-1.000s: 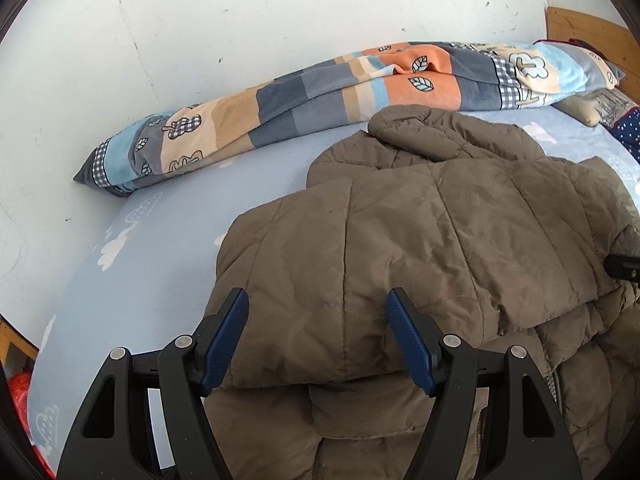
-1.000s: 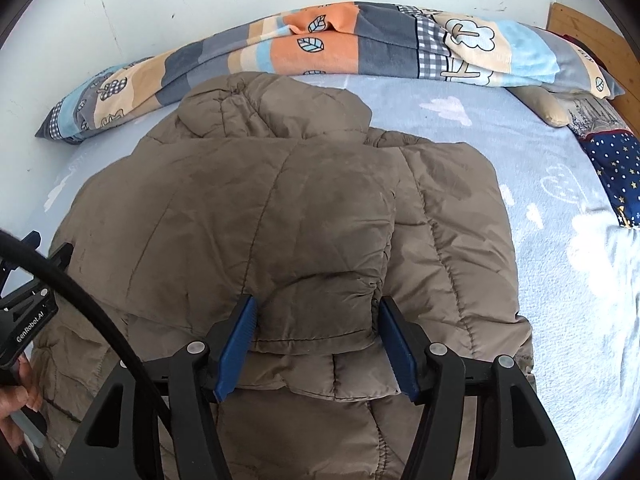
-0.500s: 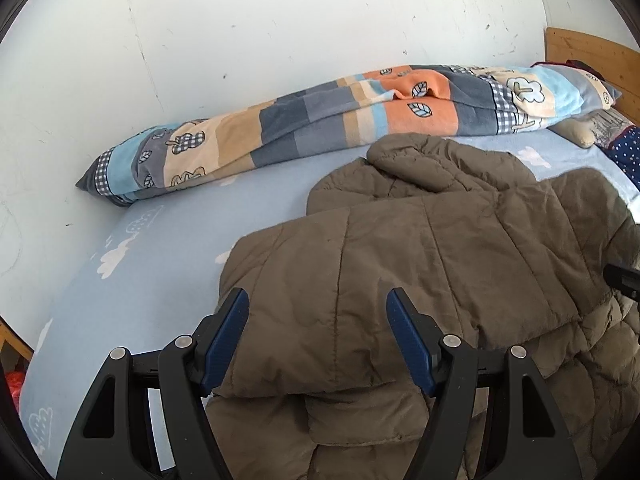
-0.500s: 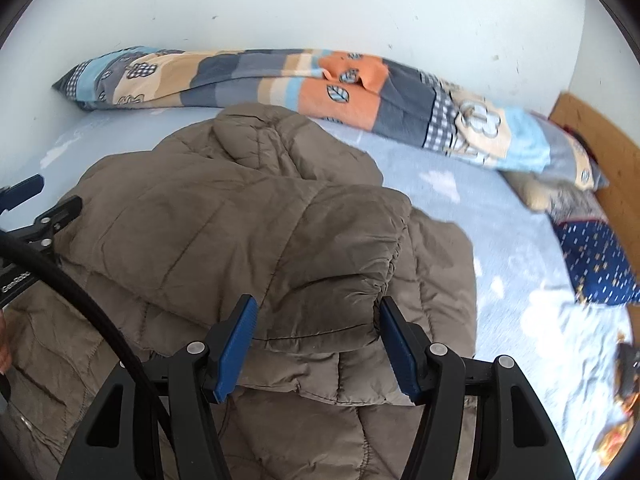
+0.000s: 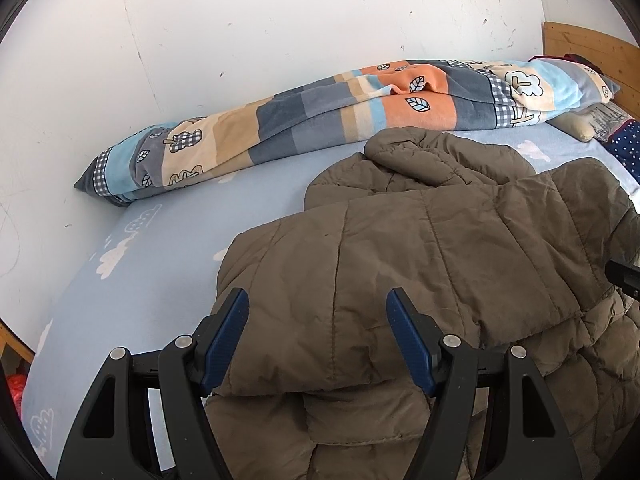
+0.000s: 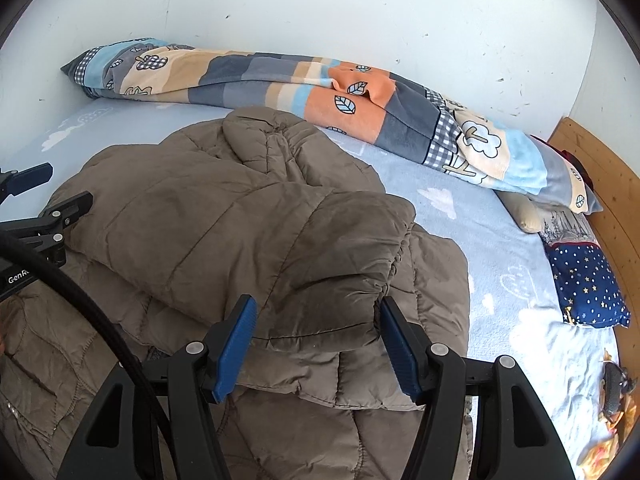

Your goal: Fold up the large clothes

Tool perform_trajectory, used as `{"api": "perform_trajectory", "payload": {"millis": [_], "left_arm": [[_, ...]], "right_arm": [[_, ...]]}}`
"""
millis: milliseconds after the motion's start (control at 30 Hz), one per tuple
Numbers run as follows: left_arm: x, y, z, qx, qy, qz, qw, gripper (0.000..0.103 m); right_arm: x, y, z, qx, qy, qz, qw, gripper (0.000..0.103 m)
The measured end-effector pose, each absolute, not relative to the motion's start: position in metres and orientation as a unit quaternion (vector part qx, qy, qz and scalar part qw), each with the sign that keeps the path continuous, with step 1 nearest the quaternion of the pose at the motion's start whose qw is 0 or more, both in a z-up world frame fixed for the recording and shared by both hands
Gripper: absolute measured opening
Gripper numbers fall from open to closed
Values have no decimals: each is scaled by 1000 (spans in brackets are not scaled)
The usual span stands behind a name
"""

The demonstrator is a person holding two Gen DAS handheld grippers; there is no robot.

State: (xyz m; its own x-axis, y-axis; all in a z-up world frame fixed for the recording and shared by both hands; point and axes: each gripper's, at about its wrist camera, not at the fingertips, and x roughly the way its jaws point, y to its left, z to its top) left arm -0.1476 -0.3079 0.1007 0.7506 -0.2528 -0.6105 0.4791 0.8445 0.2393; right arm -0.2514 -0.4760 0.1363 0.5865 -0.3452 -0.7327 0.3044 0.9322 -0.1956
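Since a second ago my right gripper [image 6: 316, 344] has lifted and rolled; my left gripper [image 5: 318, 338] held station. Both sets of fingers are clamped on the folded-over edge of the brown padded jacket [image 5: 420, 248] lying on the bed [image 5: 160, 248]. One fold is laid; further folds remain.

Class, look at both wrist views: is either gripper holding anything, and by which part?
Both hold the brown quilted puffer jacket: left gripper on the folded-over layer's edge, right gripper on that layer's elastic-cuffed end.
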Motion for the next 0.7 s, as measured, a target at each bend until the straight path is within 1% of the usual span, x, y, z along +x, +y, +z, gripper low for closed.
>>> {"api": "perform_trajectory", "payload": {"millis": [700], "left_arm": [[-147, -308, 99, 195, 293, -200, 915, 70]], "right_arm": [[-252, -474, 135, -28, 419, -183, 889, 69]]}}
